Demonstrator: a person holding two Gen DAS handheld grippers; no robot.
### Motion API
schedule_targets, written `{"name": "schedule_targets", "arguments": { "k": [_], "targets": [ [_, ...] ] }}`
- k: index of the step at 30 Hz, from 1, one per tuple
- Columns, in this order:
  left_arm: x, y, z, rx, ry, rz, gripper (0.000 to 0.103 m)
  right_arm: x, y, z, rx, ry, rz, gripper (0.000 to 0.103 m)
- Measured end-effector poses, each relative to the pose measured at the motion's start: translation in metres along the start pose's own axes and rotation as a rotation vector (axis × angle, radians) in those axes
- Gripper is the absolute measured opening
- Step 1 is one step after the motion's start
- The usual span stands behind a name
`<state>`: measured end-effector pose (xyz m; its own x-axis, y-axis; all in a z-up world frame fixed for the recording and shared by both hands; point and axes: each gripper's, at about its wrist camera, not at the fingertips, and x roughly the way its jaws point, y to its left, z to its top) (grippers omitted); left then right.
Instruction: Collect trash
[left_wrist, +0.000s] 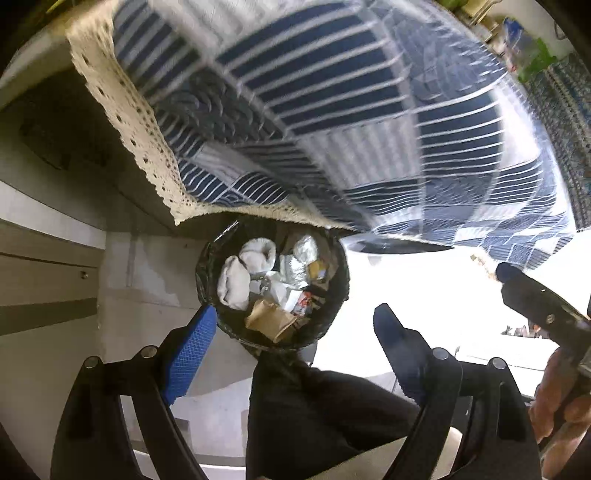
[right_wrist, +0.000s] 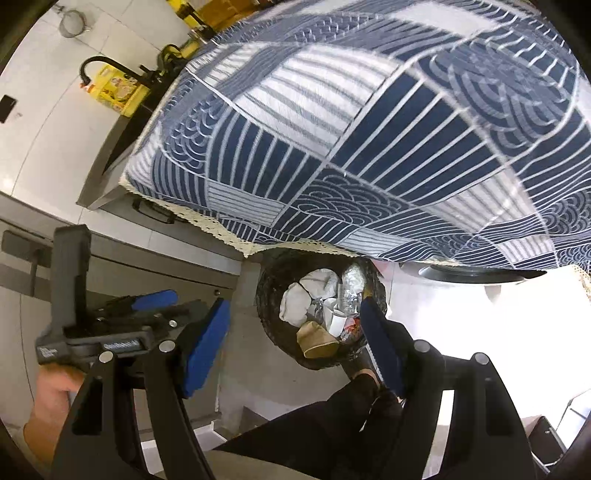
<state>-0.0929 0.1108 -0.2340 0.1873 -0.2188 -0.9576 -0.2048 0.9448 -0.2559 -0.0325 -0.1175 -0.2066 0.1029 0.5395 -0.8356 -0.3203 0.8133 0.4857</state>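
Note:
A black-lined trash bin (left_wrist: 334, 258) stands on the floor below the table's edge, filled with white crumpled paper (left_wrist: 236, 280), foil and a brown paper bag (left_wrist: 271, 319). It also shows in the right wrist view (right_wrist: 267, 295). My left gripper (left_wrist: 291, 325) hovers above the bin, open and empty, its blue pads wide apart. My right gripper (right_wrist: 295, 332) is also above the bin, open and empty. The left gripper shows from the side in the right wrist view (right_wrist: 155, 301). The right gripper's body shows at the right edge of the left wrist view (left_wrist: 532, 295).
A table covered by a blue-and-white patterned cloth (left_wrist: 351, 110) with a cream lace edge overhangs the bin. Grey cabinets (right_wrist: 110, 258) and a counter with a yellow box (right_wrist: 116, 92) are to the left. The person's dark-clad leg (left_wrist: 314, 413) is below the grippers.

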Motion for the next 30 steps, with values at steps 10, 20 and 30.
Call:
{"name": "schedule_targets", "arguments": {
  "k": [10,20,30],
  "targets": [
    [-0.079,-0.048,-0.011,-0.002,-0.146,0.004,0.084,-0.084,0.0,-0.004,-0.099,-0.148,0.017,0.084],
    [-0.15,-0.085,-0.005,0.082,-0.276,-0.019,0.096,-0.164,-0.012,0.006,-0.115,-0.328,-0.026,0.098],
    [-0.199,-0.115,0.005,0.245,-0.382,0.006,0.096,-0.221,0.003,0.017,-0.142,-0.452,-0.106,0.098]
  ]
}}
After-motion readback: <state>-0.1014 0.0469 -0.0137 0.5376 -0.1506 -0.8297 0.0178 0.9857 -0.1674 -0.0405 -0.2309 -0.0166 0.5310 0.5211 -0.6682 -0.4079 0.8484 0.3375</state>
